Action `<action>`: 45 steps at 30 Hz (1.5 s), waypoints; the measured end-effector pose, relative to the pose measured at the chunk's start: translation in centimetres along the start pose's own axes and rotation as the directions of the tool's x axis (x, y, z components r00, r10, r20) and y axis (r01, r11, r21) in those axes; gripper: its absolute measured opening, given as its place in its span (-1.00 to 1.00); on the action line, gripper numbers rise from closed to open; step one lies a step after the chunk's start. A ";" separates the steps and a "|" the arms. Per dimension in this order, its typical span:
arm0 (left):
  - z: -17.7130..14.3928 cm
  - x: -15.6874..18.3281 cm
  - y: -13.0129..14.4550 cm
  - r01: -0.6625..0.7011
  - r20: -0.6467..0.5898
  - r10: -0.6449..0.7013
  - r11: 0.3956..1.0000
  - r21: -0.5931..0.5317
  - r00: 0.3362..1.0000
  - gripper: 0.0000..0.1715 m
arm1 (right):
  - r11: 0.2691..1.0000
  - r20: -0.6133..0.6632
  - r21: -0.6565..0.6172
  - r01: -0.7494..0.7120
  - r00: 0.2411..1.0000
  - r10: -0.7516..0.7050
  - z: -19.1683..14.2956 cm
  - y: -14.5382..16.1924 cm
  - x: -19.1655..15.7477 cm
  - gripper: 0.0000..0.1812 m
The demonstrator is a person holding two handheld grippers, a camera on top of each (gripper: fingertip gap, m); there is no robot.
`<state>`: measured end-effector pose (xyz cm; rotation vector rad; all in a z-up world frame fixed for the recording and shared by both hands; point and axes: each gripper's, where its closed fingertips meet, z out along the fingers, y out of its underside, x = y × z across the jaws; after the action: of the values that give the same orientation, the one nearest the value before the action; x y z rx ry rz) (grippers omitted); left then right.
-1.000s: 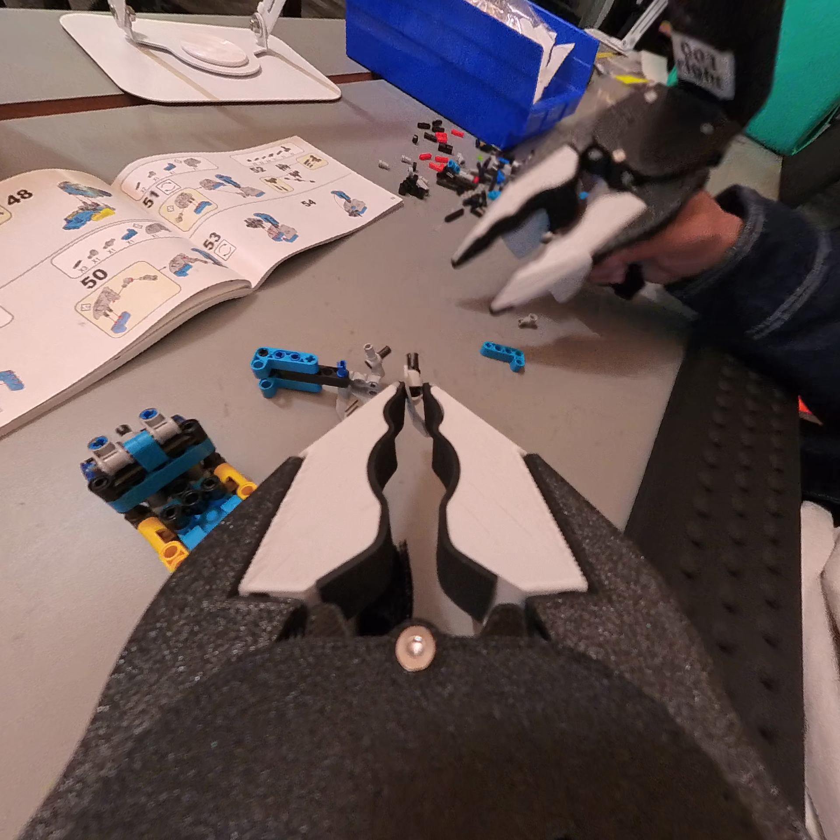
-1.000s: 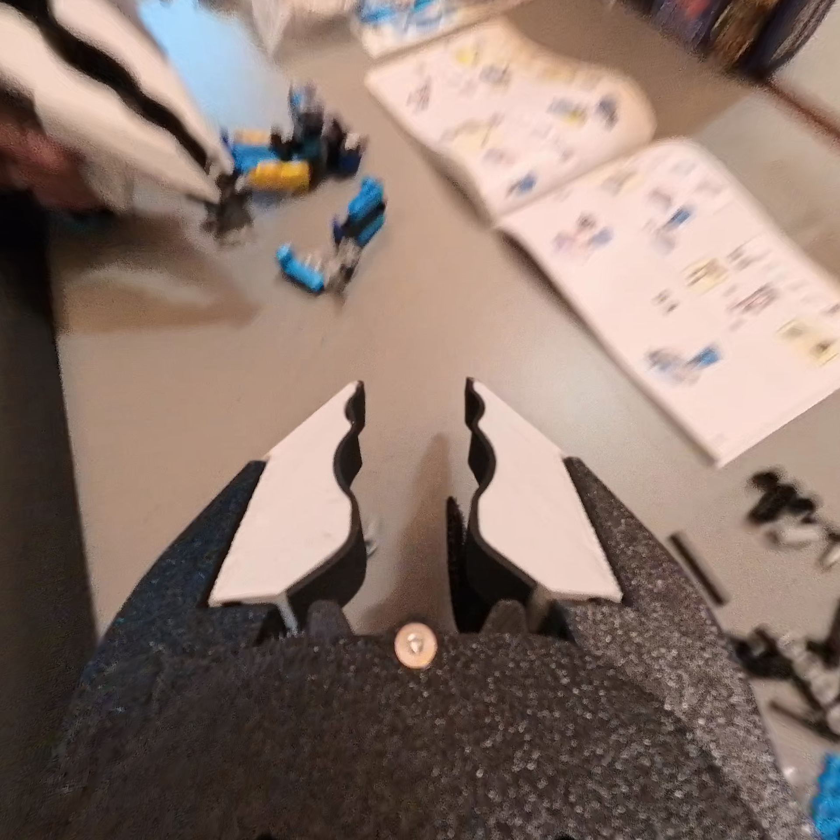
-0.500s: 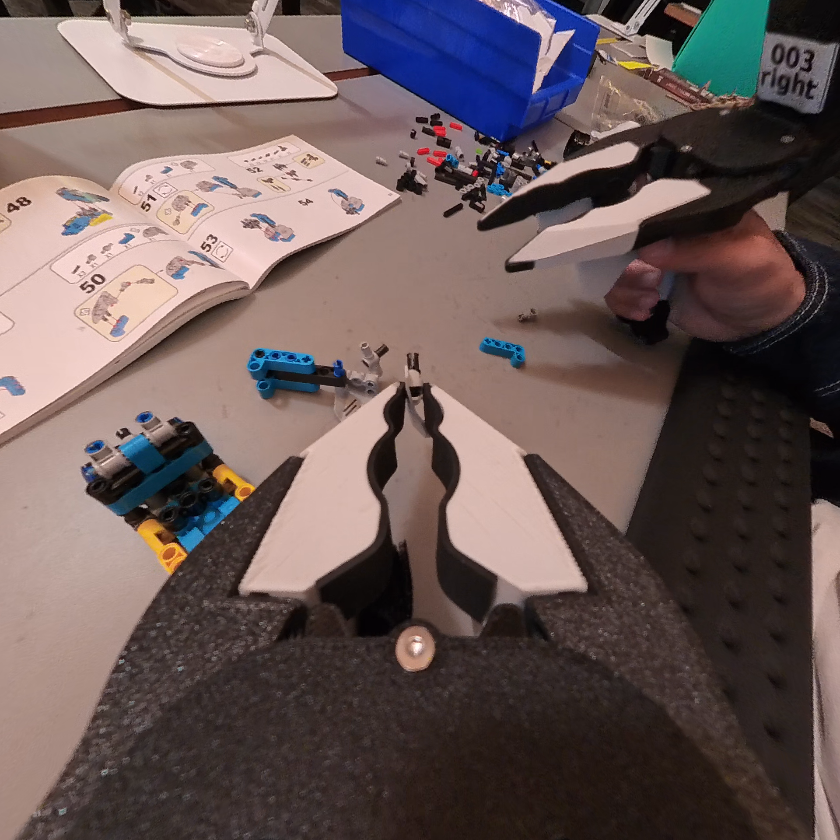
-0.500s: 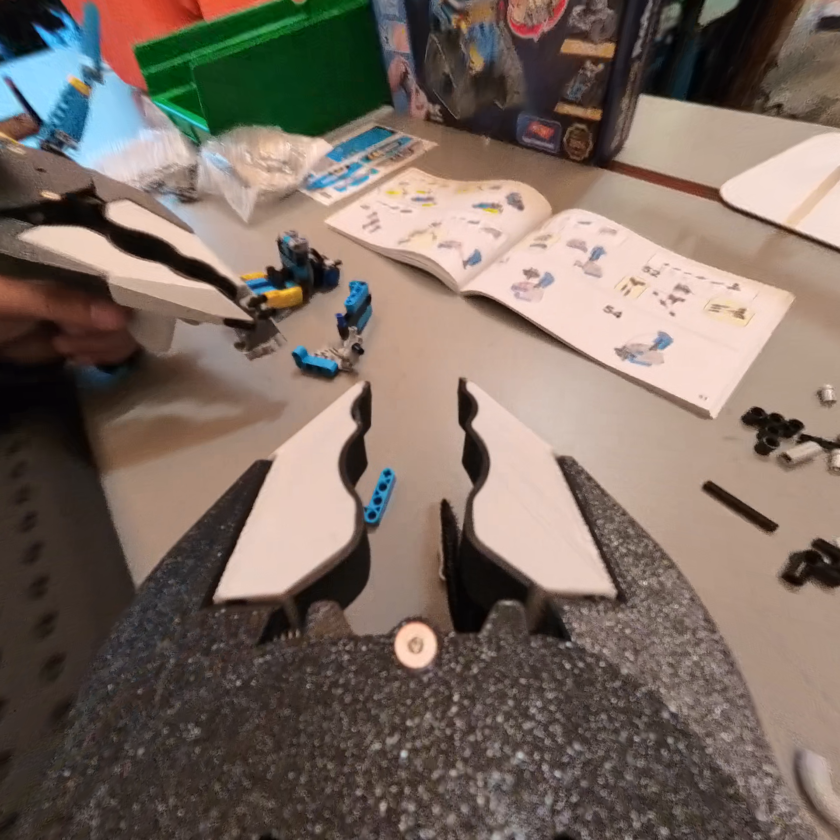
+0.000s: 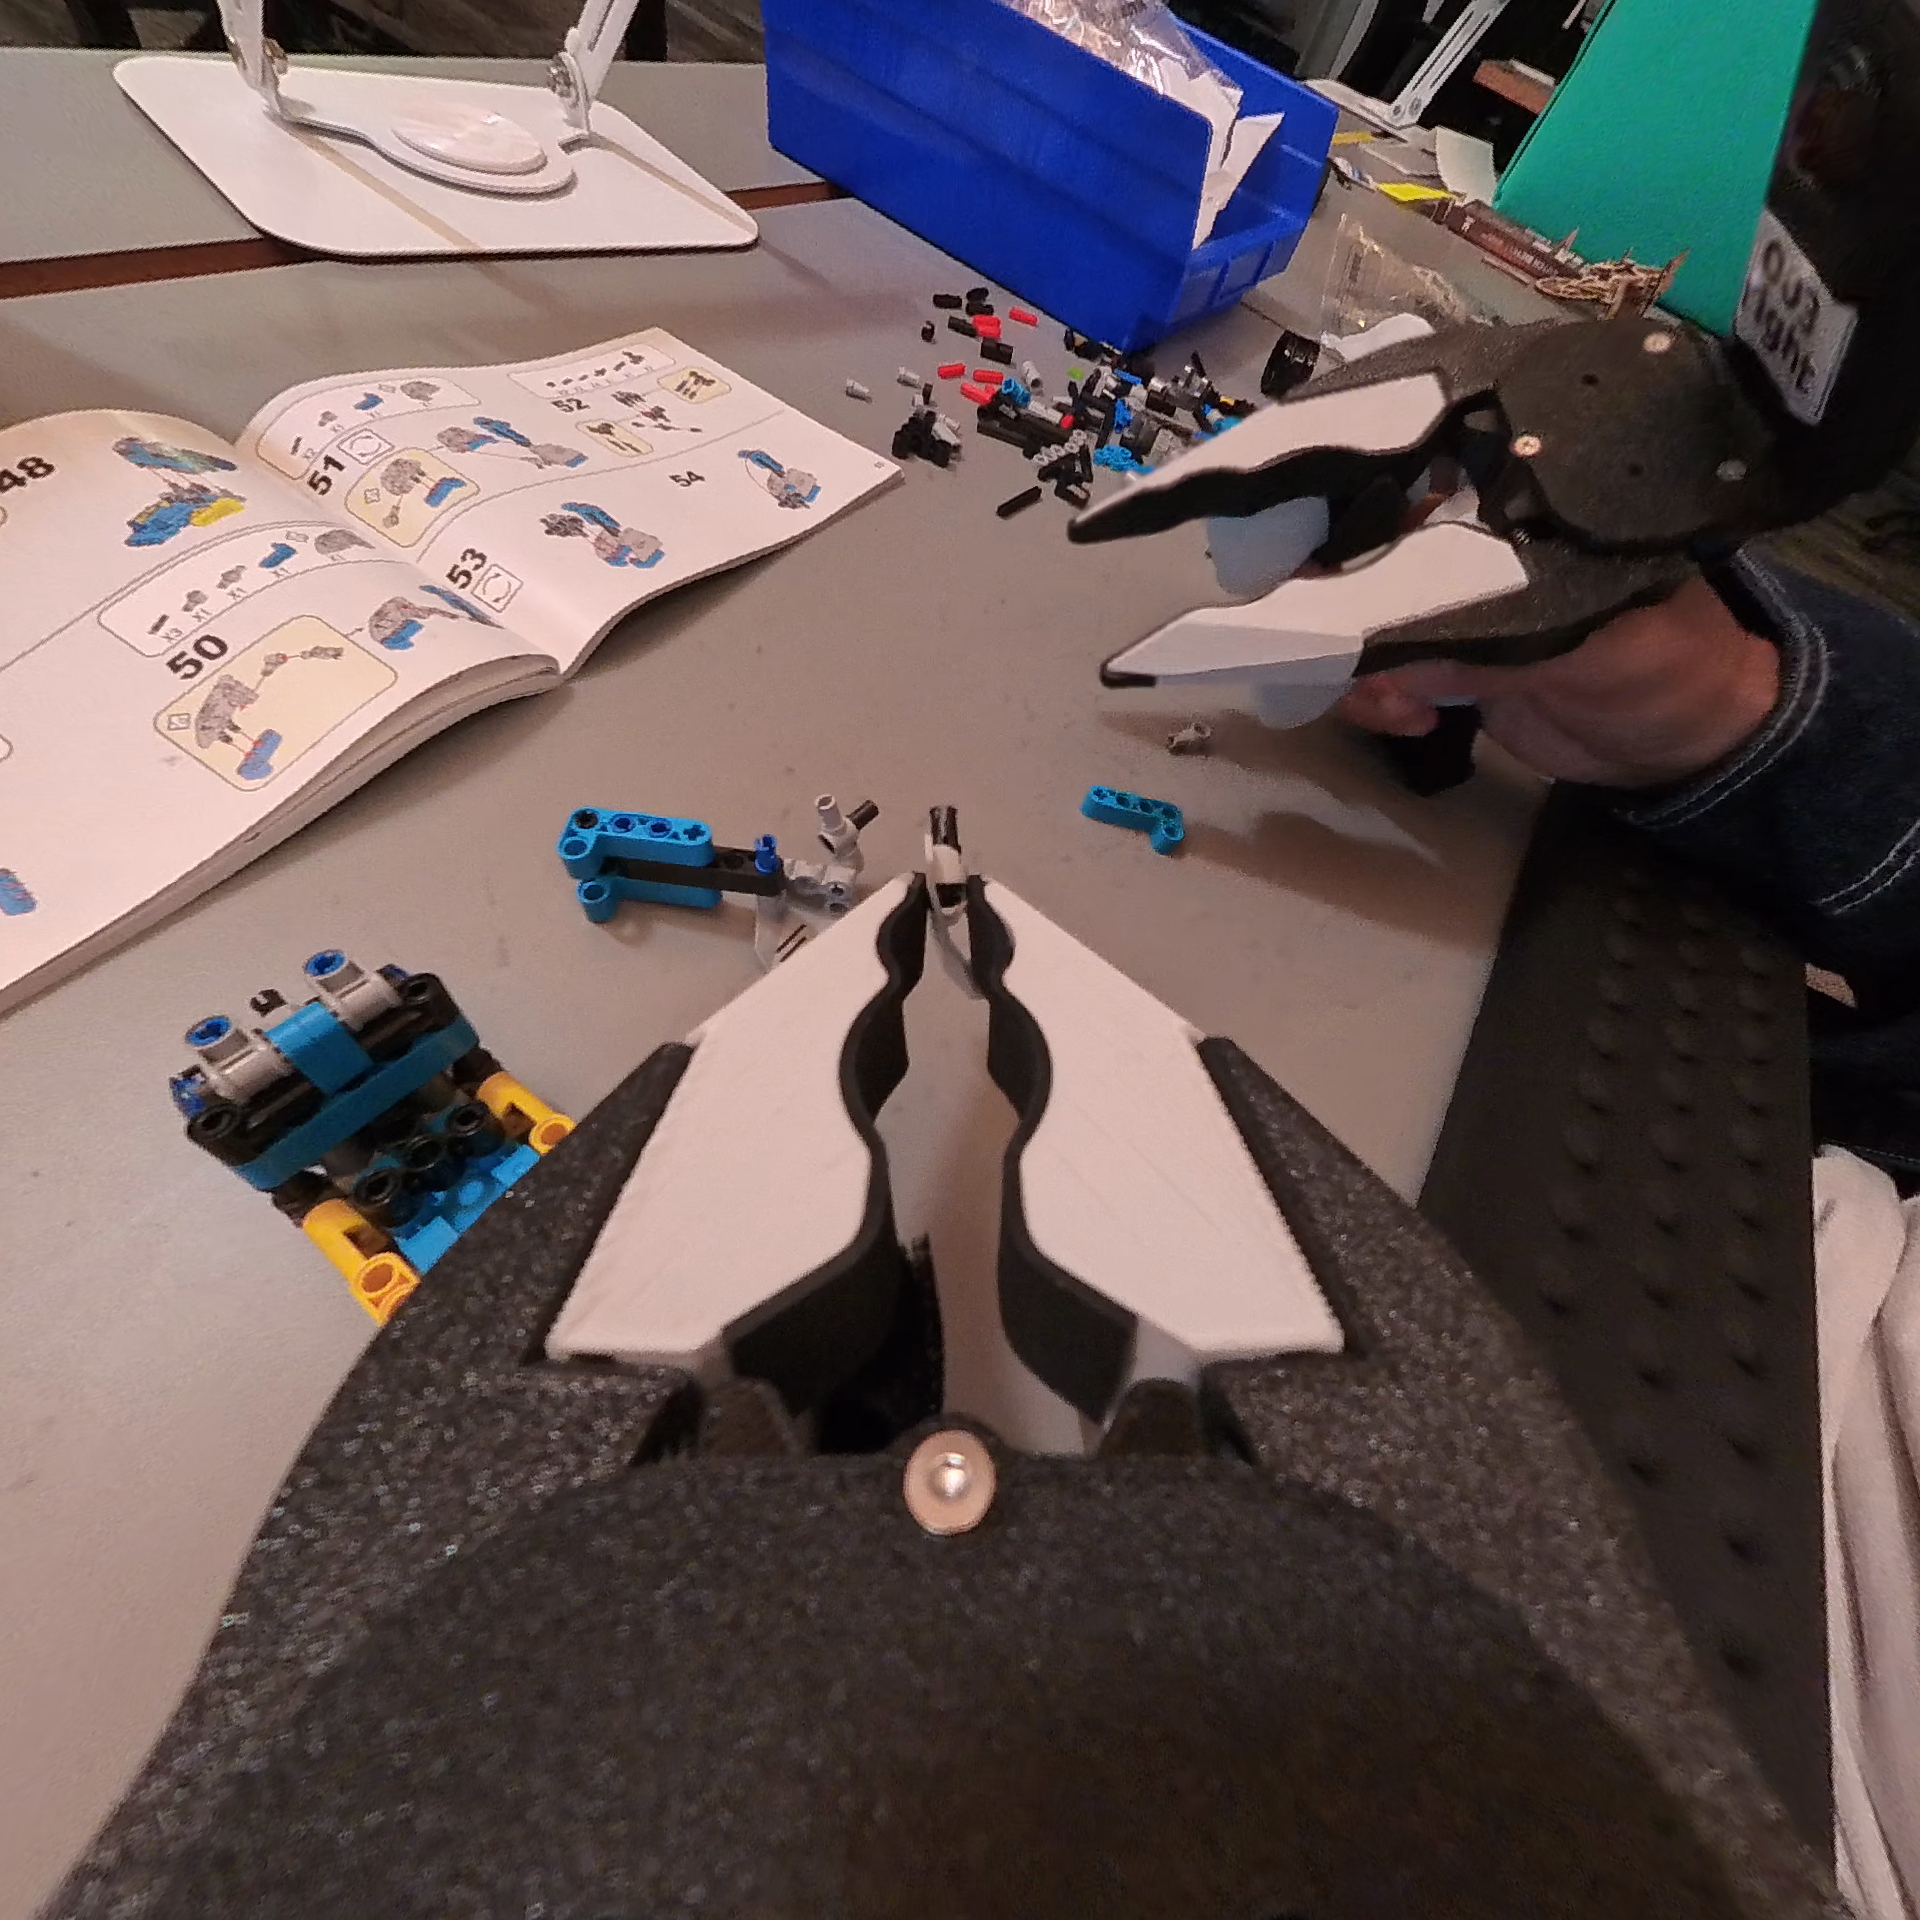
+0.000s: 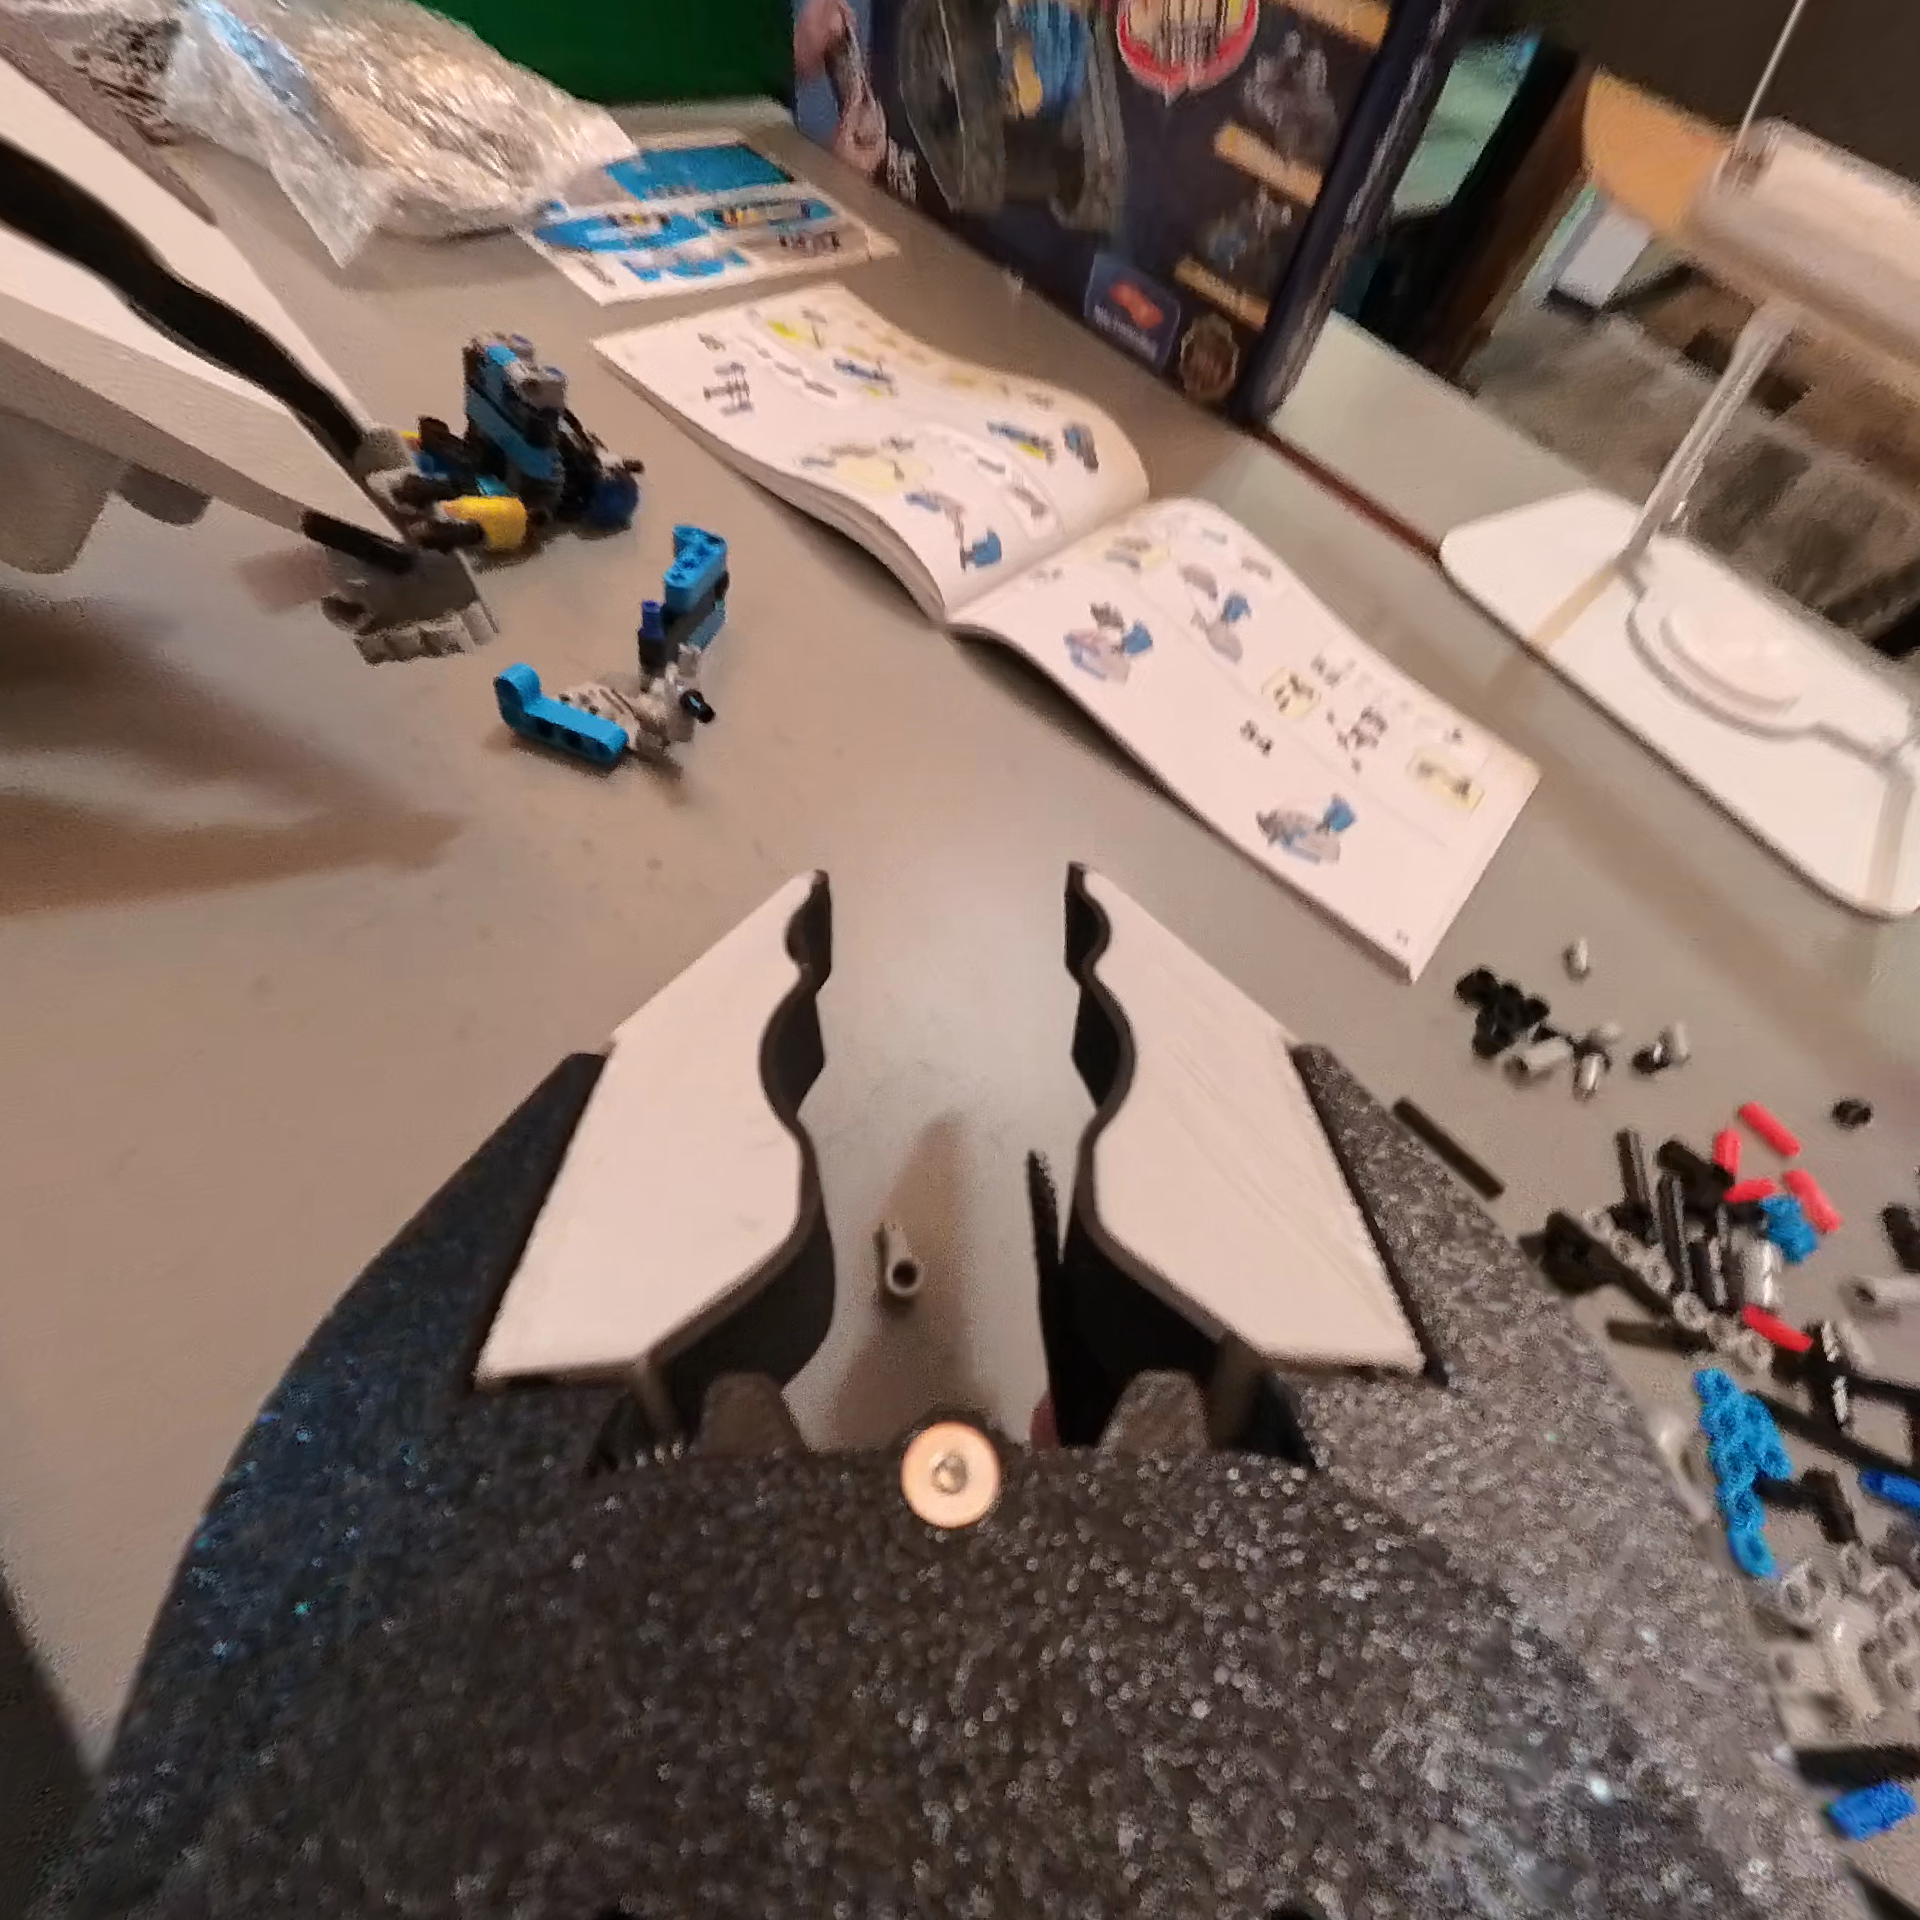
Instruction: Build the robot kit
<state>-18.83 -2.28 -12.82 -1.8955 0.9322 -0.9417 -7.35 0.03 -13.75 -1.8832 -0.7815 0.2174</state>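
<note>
Grey matte tabletop (image 5: 935, 665) fills both views, bordered at the right of the left wrist view by a black dimpled mat (image 5: 1662, 1195). Left gripper (image 5: 943, 883), lower centre, has its white, black-lined fingers pressed nearly together on a small grey-and-black connector piece (image 5: 943, 854), whose long axis runs up the frame, black end pointing away from the camera. Just left of the tips lies a blue-and-black beam subassembly (image 5: 665, 862), its long axis across the frame, with grey joints at its right end. A short blue angled beam (image 5: 1132, 817) lies to the right of the tips, long axis roughly horizontal, and a tiny grey connector (image 5: 1190, 736) sits beyond it. Right gripper (image 6: 948, 904), held in a hand (image 5: 1621, 717) at the right of the left wrist view, hangs above the table with its jaws parted and nothing between them; in its own view the same grey connector (image 6: 900, 1262) lies on the table beneath the gap. A blocky blue, black and yellow studded model (image 5: 343, 1122) stands at the lower left. An open paper instruction booklet (image 5: 416, 561) lies at the upper left, loose small parts (image 5: 1060, 416) are scattered before a blue plastic bin (image 5: 1018, 156), and a white stand base (image 5: 436, 156) sits at the top left.
</note>
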 end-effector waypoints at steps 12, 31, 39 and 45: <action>0.0 0.1 0.0 -0.007 0.001 0.007 1.000 -0.003 1.000 -0.92 | 0.953 0.229 -0.302 -0.035 0.967 0.109 -3.2 3.7 -6.4 -0.58; 0.1 0.3 0.2 -0.020 0.001 0.020 1.000 -0.016 1.000 -0.92 | 0.928 0.256 -0.371 0.021 0.963 0.081 -2.7 5.0 -6.4 -0.52; 0.1 0.3 0.2 -0.020 0.001 0.020 1.000 -0.019 1.000 -0.92 | 0.929 0.197 -0.369 0.040 0.980 0.036 -2.6 5.2 -4.9 -0.54; 0.2 0.3 0.3 -0.025 -0.002 0.025 0.999 -0.026 1.000 -0.92 | 0.924 0.179 -0.383 -0.002 0.981 0.076 -2.4 6.0 -4.2 -0.64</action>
<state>-18.58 -2.63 -13.11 -1.9010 0.9712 -0.9204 -6.95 -5.79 -18.75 -2.2720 -0.9708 0.2901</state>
